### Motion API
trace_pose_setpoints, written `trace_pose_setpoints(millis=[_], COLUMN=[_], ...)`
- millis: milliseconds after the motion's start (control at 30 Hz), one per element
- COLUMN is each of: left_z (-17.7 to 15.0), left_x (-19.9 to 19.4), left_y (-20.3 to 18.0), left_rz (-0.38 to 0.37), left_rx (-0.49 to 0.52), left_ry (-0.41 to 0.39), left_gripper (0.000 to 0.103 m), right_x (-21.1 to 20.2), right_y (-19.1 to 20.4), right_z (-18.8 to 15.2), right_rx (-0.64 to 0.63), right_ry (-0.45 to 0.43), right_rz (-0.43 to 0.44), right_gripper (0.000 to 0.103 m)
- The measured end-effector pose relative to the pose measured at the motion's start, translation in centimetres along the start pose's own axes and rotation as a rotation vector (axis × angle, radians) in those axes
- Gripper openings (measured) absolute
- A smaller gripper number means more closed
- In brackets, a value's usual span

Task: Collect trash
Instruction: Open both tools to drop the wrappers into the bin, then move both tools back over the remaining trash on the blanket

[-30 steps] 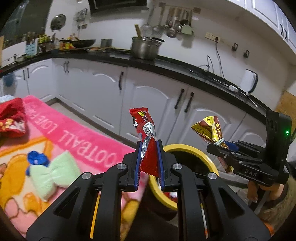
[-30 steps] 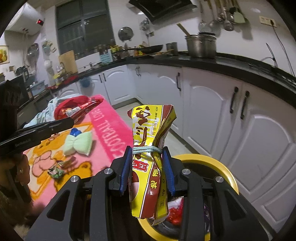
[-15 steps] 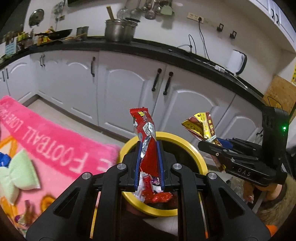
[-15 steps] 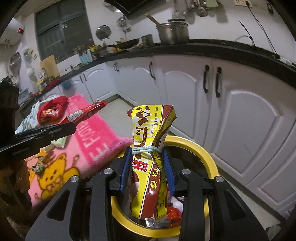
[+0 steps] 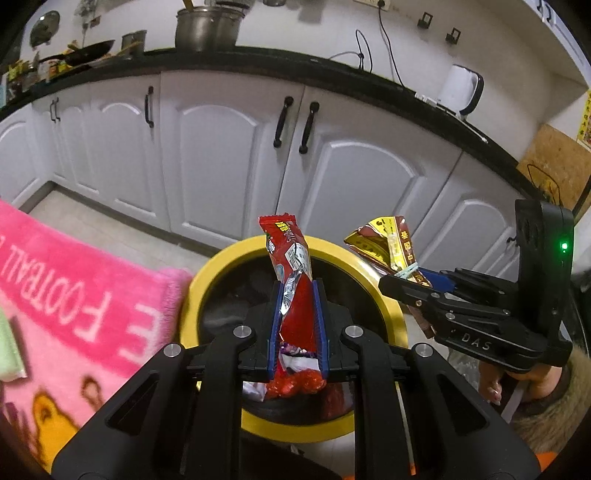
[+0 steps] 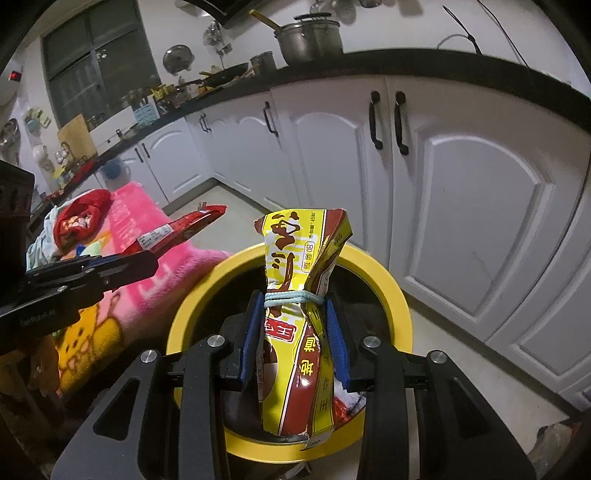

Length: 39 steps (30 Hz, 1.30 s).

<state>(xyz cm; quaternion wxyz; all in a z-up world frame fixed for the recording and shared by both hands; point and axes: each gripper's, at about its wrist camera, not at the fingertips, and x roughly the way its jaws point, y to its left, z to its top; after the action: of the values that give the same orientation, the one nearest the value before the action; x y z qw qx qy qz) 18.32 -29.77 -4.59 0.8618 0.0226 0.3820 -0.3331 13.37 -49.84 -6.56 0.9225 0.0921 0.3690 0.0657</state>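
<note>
Closest in, the left gripper (image 5: 297, 325) clamps a crinkled red foil snack wrapper (image 5: 291, 280) between its blue pads, the wrapper standing upright over the mouth of the bin (image 5: 221, 266). Likewise the right gripper (image 6: 293, 332) pinches a glossy yellow-and-brown packet (image 6: 295, 332), cinched at its waist by a pale blue rubber band (image 6: 291, 297), above the same bin. That bin is round, with a smooth yellow rim and a dark inside where red and white scraps lie. Left of it a fluffy pink blanket (image 5: 74, 295) with white lettering is spread. Beyond runs a pale tiled floor (image 6: 229, 199), then white arched-panel cabinets (image 5: 221, 147) with black handles under a black countertop (image 5: 258, 62) bearing a steel pot (image 5: 207, 26) and a white kettle (image 5: 460, 88).
</note>
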Motion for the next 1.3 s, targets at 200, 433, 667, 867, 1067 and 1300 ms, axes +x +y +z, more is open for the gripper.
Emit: trace_pose_setpoints(millis=[200, 433, 667, 867, 1067, 1300], left_z=[-0.4, -0.8, -1.3, -1.8, -1.8, -1.9], left_x=[1.4, 2.4, 2.1, -0.1, -3.5, -7.4], left_y=[0.1, 0.5, 1.8, 3.7, 5.3, 6.4], left_rz=[-0.013, -0.017, 0.019, 0.069, 0.119, 0.151], left_rx=[-0.009, -0.026, -0.048, -0.079, -0.091, -0.125], left_ry=[0.032, 0.052, 0.055, 0.028, -0.026, -0.096], left_gripper=[0.011, 0.015, 0.049, 0.077, 0.092, 0.092], right_x=[0.9, 2.0, 2.5, 1.9, 0.7, -0.7], right_y=[-0.4, -0.7, -1.2, -1.6, -0.5, 1.5], right_z=[-0.1, -0.1, -0.1, 0.0, 1.2, 2.1], right_rx=[0.015, 0.035, 0.063, 0.095, 0.080, 0.028], right_ry=[0.022, 0.049, 0.053, 0.021, -0.030, -0.061], right_rz=[0.012, 0.028, 0.018, -0.013, -0.035, -0.066], right_gripper=[0.033, 0.033, 0.042, 0.057, 0.070, 0.077])
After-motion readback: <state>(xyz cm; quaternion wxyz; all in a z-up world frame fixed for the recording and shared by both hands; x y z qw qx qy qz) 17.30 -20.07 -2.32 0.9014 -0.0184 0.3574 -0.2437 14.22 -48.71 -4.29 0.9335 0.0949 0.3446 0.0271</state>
